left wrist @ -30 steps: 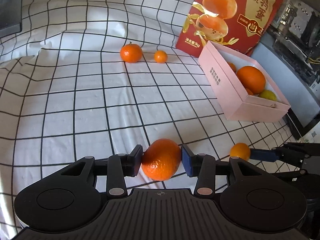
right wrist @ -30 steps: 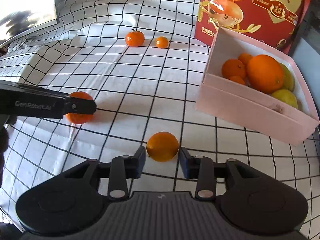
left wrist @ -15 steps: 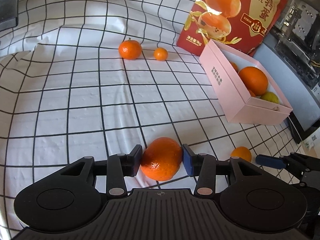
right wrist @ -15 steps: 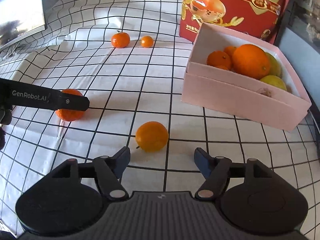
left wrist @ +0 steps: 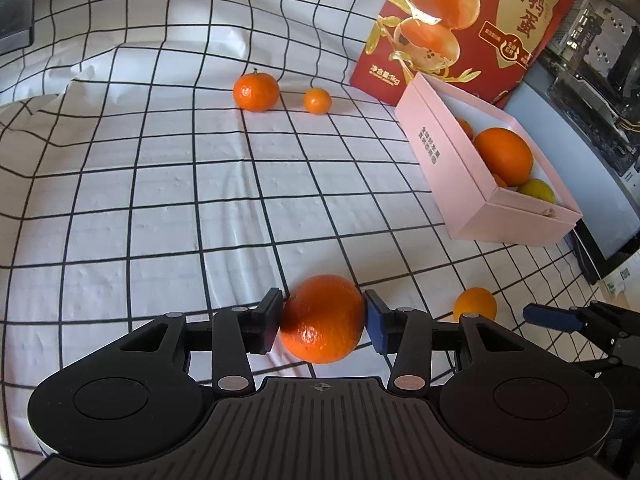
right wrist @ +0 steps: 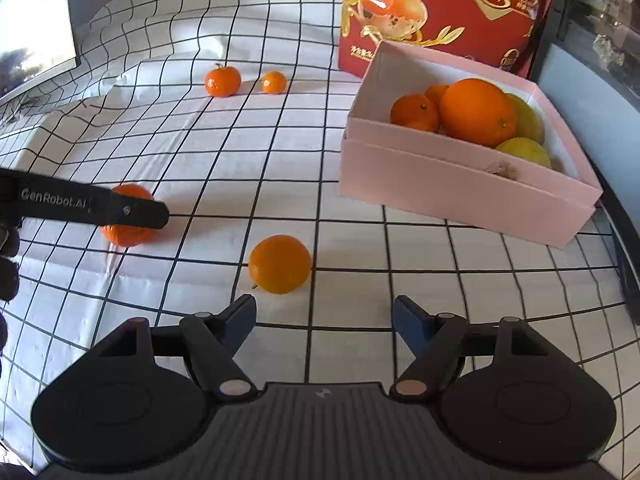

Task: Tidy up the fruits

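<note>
Two hand-held grippers, left (left wrist: 323, 322) still clamping orange (left wrist: 322, 319), right (right wrist: 324, 322) now spread wide behind tangerine (right wrist: 279, 264)

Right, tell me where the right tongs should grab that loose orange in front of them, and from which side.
Grip the orange across its widest middle, coming straight forward and low over the cloth. It is round, lies free with nothing touching it, slightly left of the gap, and the right tongs are open wider than it. Its stem points down-left, so side contact looks safe.

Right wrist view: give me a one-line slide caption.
Open right gripper behind a loose orange; left gripper clamps another orange; pink box half-filled.
</note>
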Action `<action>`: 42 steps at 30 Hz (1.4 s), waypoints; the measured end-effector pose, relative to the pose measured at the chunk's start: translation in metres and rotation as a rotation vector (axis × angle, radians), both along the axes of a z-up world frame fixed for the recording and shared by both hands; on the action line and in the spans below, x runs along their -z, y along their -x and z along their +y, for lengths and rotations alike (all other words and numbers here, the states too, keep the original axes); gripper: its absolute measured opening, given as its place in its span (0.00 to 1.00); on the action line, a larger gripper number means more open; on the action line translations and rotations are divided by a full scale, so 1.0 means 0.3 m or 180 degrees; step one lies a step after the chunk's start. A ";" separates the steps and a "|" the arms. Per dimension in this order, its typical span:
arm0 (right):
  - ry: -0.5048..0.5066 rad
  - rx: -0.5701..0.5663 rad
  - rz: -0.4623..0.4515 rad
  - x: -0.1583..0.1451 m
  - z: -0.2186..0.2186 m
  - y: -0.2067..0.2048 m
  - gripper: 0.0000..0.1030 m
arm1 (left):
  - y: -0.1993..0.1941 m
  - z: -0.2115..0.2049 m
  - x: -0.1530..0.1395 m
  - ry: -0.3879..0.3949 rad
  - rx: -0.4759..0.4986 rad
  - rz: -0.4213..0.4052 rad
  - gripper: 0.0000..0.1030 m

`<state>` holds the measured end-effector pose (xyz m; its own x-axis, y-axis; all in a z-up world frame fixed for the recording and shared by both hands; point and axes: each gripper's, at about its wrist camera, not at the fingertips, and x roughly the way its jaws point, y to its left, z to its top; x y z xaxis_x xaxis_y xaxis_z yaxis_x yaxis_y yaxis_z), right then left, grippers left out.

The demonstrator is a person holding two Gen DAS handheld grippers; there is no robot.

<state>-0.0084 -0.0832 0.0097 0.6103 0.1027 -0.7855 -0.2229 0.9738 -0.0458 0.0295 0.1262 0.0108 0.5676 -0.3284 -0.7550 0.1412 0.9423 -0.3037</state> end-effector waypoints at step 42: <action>-0.0125 -0.0268 -0.0050 -0.001 0.092 -0.053 0.67 | 0.054 -0.024 -0.012 -0.0305 0.0042 0.0000 0.48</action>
<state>0.0075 -0.0556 0.0099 0.6105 0.1847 -0.7702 -0.3035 0.9527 -0.0121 0.0133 0.1191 0.0145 0.5637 -0.2621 -0.7833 0.1537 0.9650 -0.2123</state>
